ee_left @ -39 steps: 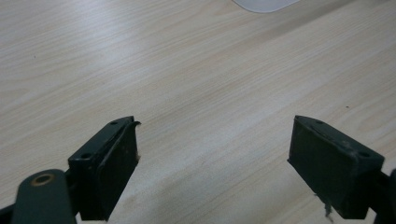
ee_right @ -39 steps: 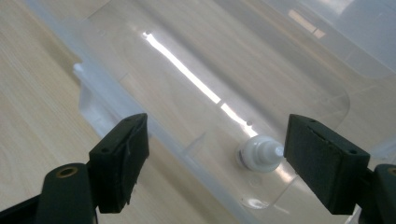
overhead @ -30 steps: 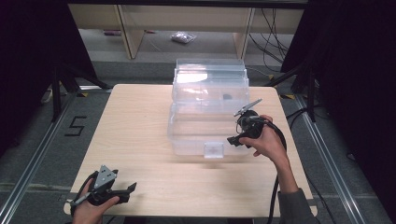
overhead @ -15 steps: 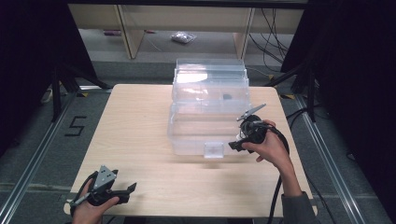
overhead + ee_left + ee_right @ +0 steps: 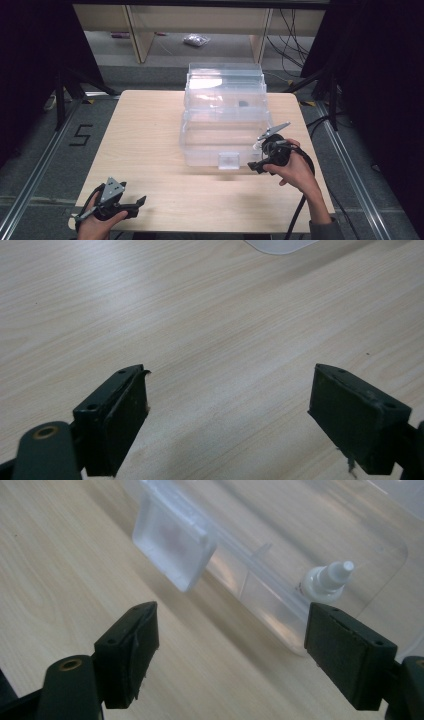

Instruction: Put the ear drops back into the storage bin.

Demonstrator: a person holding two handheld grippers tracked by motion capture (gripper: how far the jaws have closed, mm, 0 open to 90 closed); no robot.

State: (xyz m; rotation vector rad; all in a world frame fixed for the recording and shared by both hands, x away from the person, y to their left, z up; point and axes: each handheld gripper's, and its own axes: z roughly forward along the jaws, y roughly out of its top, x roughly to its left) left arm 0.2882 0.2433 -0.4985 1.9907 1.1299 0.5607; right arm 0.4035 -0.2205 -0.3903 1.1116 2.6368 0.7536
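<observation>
Right gripper (image 5: pixel 256 167), jaws spread, nears the clear box's latch (image 5: pixel 172 540), seemingly unopened; left gripper (image 5: pixel 137 205) spread, idle.

Overhead cam fwd-down — gripper cams close

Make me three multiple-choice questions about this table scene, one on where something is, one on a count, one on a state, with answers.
1. Where is the small white bottle?
A. inside the clear box
B. on the bare table
C. in the left gripper

2. How many grippers are on camera?
A. one
B. two
C. three

3. How are the right gripper's jaws?
A. shut on the latch
B. open
C. shut on nothing

Answers: 1 A, it shows through the box wall. 2 B, one per hand. 3 B, wide apart and holding nothing.
</observation>
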